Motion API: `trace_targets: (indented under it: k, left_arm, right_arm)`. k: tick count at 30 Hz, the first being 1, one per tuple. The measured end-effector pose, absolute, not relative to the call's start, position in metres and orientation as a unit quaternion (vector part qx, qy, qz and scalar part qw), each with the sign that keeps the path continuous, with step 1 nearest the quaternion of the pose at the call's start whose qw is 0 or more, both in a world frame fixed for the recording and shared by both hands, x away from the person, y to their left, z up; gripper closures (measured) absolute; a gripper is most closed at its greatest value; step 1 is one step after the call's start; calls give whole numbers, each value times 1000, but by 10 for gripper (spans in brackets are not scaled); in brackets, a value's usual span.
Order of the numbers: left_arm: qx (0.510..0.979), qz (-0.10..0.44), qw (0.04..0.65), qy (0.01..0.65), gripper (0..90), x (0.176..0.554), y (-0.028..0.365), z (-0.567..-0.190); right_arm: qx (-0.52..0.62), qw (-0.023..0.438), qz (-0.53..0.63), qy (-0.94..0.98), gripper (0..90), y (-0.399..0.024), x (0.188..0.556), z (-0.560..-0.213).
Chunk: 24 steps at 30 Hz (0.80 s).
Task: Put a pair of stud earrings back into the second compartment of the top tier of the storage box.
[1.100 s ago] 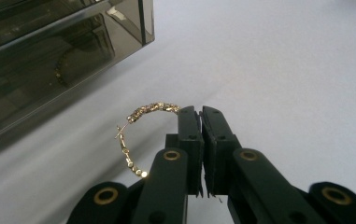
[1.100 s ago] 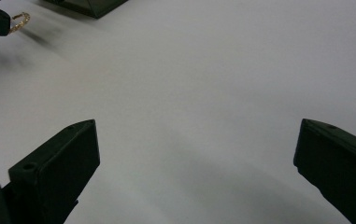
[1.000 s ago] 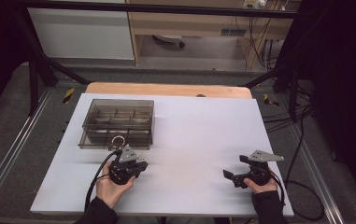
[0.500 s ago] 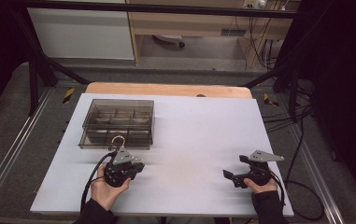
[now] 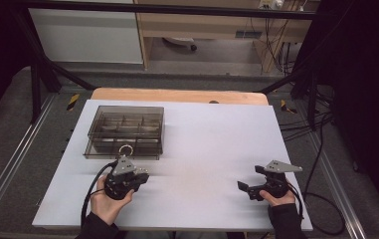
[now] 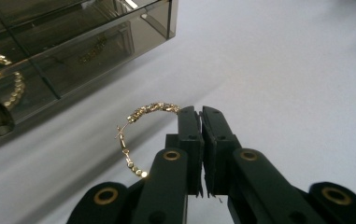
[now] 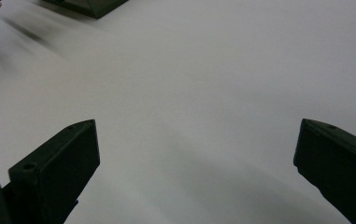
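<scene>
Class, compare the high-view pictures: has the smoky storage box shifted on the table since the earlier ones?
No. The smoky storage box sits at the same spot beside the white table's left edge, its far side just short of the wooden strip.

Dark room, wooden shelving (image 5: 202, 25), grey floor (image 5: 8, 124)

Left hand-held gripper (image 5: 127, 164) near the front left corner of the bench (image 5: 212, 149), gripped from behind by the left hand (image 5: 108, 203), jaws closed together, pointing toward the far edge. Right hand-held gripper (image 5: 242, 187) near the front right corner, held low in the right hand (image 5: 276, 198), jaws spread wide, pointing toward the left edge. Both forearms entering over the front edge.
</scene>
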<state>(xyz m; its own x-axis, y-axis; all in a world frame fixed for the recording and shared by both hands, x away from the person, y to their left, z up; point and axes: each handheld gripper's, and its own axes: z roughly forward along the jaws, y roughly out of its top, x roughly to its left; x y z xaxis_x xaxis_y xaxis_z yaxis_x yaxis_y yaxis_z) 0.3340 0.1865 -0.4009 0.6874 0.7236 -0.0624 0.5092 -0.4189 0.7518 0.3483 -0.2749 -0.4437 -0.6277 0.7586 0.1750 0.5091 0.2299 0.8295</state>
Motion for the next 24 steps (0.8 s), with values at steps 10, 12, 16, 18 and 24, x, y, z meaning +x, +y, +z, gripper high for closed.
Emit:
trace_targets:
  k: [10,12,16,18,24]
  left_arm:
    - [827,138,394,377,868,334,194,-393]
    - [826,138,395,378,868,334,196,-392]
    - [823,141,397,381,868,334,198,-389]
    - [823,143,396,381,868,334,200,-388]
    - [818,146,401,386,868,334,205,-384]
  right_arm:
    - [411,134,466,772,9,-275,348,-444]
    - [410,134,466,772,9,-275,348,-444]
    - [411,134,467,772,9,-275,348,-444]
    - [410,134,466,772,9,-275,349,-444]
    - [411,133,466,772,10,-275,348,-443]
